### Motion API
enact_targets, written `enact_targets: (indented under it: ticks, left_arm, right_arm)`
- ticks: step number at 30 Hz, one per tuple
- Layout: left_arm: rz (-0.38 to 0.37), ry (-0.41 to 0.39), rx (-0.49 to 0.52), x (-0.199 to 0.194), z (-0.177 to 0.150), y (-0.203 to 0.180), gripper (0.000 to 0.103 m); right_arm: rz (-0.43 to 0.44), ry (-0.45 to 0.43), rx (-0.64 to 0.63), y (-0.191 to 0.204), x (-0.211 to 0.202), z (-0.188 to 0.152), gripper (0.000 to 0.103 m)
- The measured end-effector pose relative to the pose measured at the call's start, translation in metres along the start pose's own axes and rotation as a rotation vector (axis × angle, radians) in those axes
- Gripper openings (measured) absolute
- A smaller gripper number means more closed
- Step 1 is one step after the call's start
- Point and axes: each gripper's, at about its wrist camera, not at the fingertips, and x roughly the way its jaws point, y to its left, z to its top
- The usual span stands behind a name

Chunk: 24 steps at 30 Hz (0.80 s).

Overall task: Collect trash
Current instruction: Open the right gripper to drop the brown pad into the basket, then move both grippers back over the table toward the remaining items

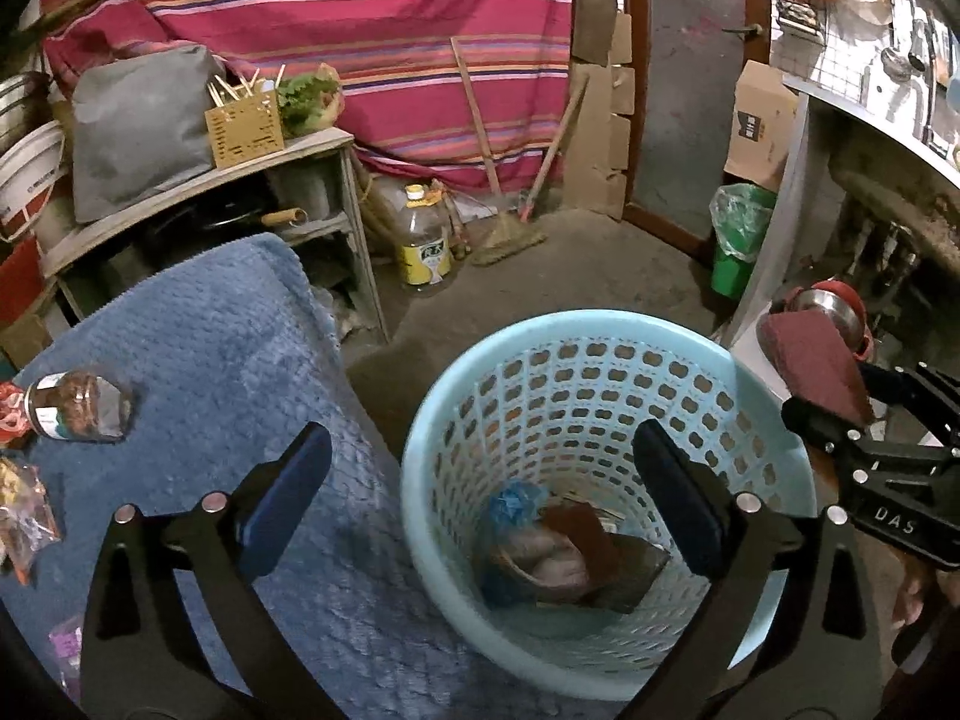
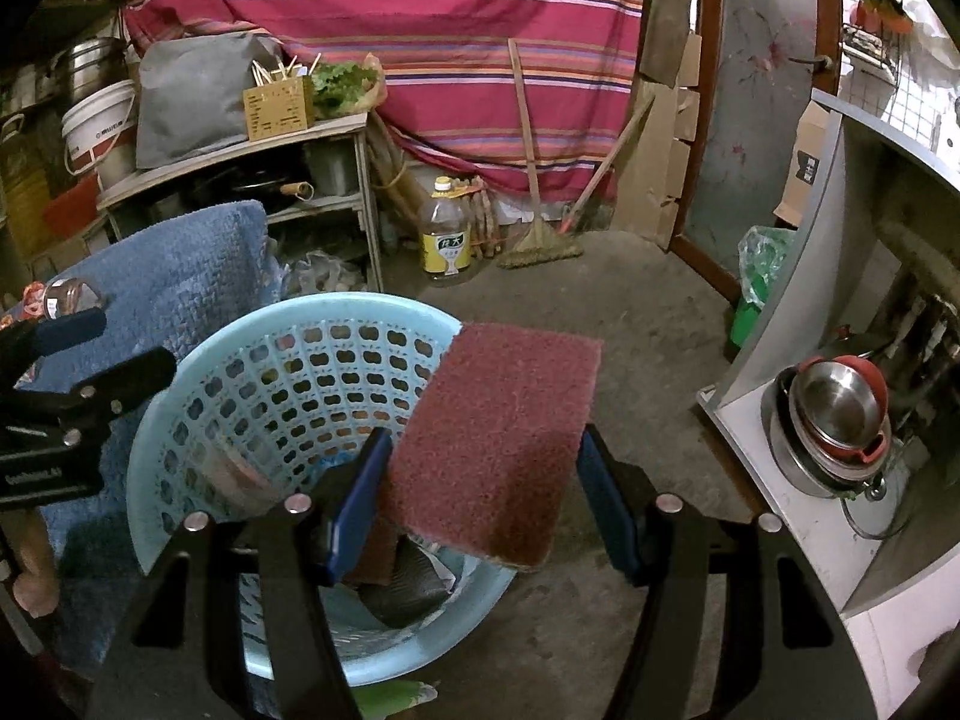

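A light blue perforated basket (image 1: 600, 360) stands on the floor with trash at its bottom: a blue bag, a dark red pad and paper. It also shows in the right wrist view (image 2: 288, 360). My right gripper (image 2: 480, 474) is shut on a dark red scouring pad (image 2: 504, 426) and holds it over the basket's right rim; the pad also shows in the left wrist view (image 1: 810, 360). My left gripper (image 1: 480, 480) is open and empty, above the basket's left rim and the blue towel (image 1: 198, 348). A small jar (image 1: 78, 405) and plastic wrappers (image 1: 24, 516) lie on the towel.
A wooden shelf (image 1: 180, 192) with a grey bag and chopstick holder stands at the back left. An oil bottle (image 1: 423, 240) and a broom (image 1: 510, 234) sit by the striped curtain. A green bin (image 1: 738, 240) and a white cabinet (image 2: 810, 420) with metal bowls (image 2: 834, 414) are on the right.
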Motion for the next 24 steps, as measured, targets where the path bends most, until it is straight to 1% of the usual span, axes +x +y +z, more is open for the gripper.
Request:
enact_targets:
  ticks: [6,11,15,16,17,20,24]
  left_arm:
    - [0.032,-0.024,-0.010,-0.011,0.001,0.013,0.097]
    - [0.055,-0.035,-0.039,-0.020,0.000,0.030,0.097]
    - [0.088,-0.047,-0.053,-0.028,0.000,0.044,0.097]
    - [0.093,-0.051,-0.060,-0.031,-0.001,0.048,0.097]
    - [0.096,-0.053,-0.068,-0.032,-0.001,0.051,0.097]
    - [0.107,-0.058,-0.094,-0.038,-0.001,0.064,0.097]
    - [0.121,-0.063,-0.119,-0.045,-0.004,0.077,0.097]
  right_arm:
    - [0.013,-0.002,-0.007,0.010,0.001,0.002,0.063]
    - [0.038,-0.002,-0.024,0.026,0.004,0.004,0.063]
    - [0.057,0.000,-0.031,0.038,0.007,0.005,0.064]
    - [0.062,-0.002,-0.030,0.041,0.008,0.006,0.068]
    - [0.059,-0.007,-0.029,0.043,0.007,0.006,0.077]
    - [0.053,-0.008,-0.031,0.048,0.007,0.006,0.080]
    - [0.058,-0.002,-0.025,0.054,0.005,0.005,0.081]
